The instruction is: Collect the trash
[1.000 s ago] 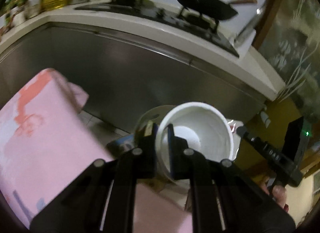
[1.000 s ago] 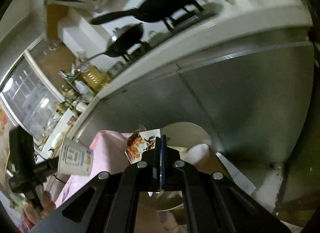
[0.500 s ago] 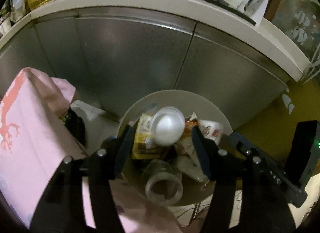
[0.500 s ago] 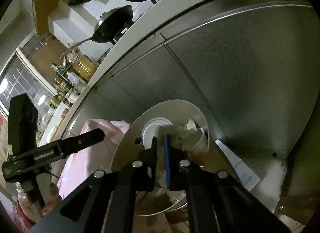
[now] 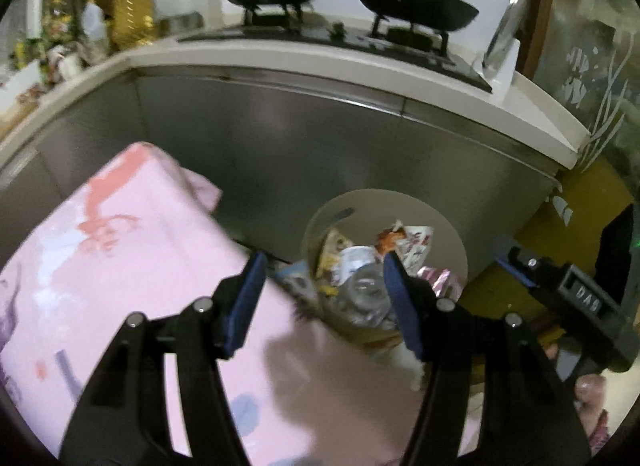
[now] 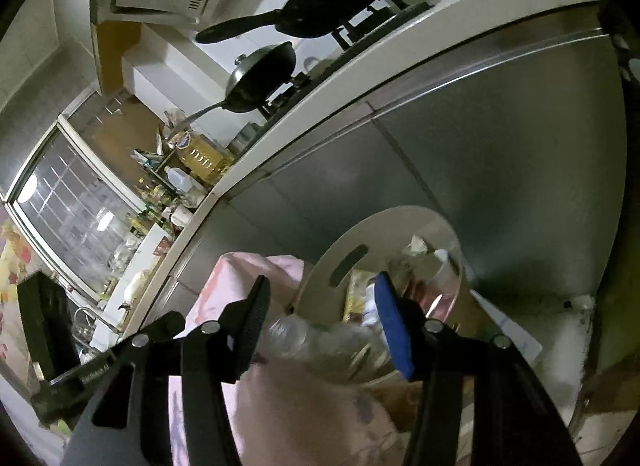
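A round beige trash bin (image 5: 452,238) stands on the floor against the steel cabinet, filled with wrappers, a paper cup (image 5: 418,244) and a clear plastic bottle (image 5: 364,290). My left gripper (image 5: 324,278) is open and empty above the bin's near rim. The bin also shows in the right wrist view (image 6: 344,242), with the clear bottle (image 6: 304,336) inside. My right gripper (image 6: 320,310) is open and empty over the bin. The right gripper's body (image 5: 576,294) shows at the right of the left wrist view.
A pink cloth-covered table (image 5: 120,266) lies at the left, close to the bin. The steel cabinet front (image 5: 320,145) stands behind, with a white counter (image 5: 360,69), stove and two black pans (image 5: 416,5) above. White paper (image 6: 508,326) lies on the floor right of the bin.
My left gripper let go of the white paper cup into the bin and opened wide. My right gripper dropped its printed paper into the bin and opened. Both have pulled back slightly.
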Tool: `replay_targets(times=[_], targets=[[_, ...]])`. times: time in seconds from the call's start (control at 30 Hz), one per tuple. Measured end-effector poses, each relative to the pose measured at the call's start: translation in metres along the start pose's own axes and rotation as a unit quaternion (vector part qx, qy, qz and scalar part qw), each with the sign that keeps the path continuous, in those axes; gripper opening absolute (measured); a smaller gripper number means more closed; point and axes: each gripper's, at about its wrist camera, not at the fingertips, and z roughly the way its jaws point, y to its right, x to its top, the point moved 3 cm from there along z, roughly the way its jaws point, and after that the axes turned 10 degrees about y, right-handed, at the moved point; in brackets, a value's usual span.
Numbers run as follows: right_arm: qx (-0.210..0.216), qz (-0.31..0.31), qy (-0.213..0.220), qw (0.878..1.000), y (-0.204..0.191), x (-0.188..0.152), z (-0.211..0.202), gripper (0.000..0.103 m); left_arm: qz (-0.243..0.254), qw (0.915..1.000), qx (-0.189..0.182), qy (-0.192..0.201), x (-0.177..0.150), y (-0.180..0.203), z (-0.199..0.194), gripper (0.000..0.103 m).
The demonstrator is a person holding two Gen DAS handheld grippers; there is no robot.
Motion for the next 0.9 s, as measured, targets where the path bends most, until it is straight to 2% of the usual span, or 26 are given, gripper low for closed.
replay_targets(times=[0.27,0.33,0.4,0.9], targets=[[0.008,-0.017,-0.004,1.0,-0.052,-0.029,-0.034,0.052,0.007,0.9984,0.043,0.035,-0.02,-0.023,-0.067,0.059],[0.009,-0.023,-0.006,1.0,-0.064,-0.036,-0.041,0.053,0.003,0.998,0.048,0.041,-0.025,-0.026,-0.079,0.064],[0.01,-0.031,-0.01,0.999,-0.075,-0.043,-0.049,0.053,0.0,0.9975,0.052,0.049,-0.028,-0.03,-0.091,0.065],[-0.005,-0.048,-0.011,0.999,-0.111,-0.063,-0.076,0.066,0.014,0.9931,0.072,0.092,-0.046,-0.031,-0.154,0.069]])
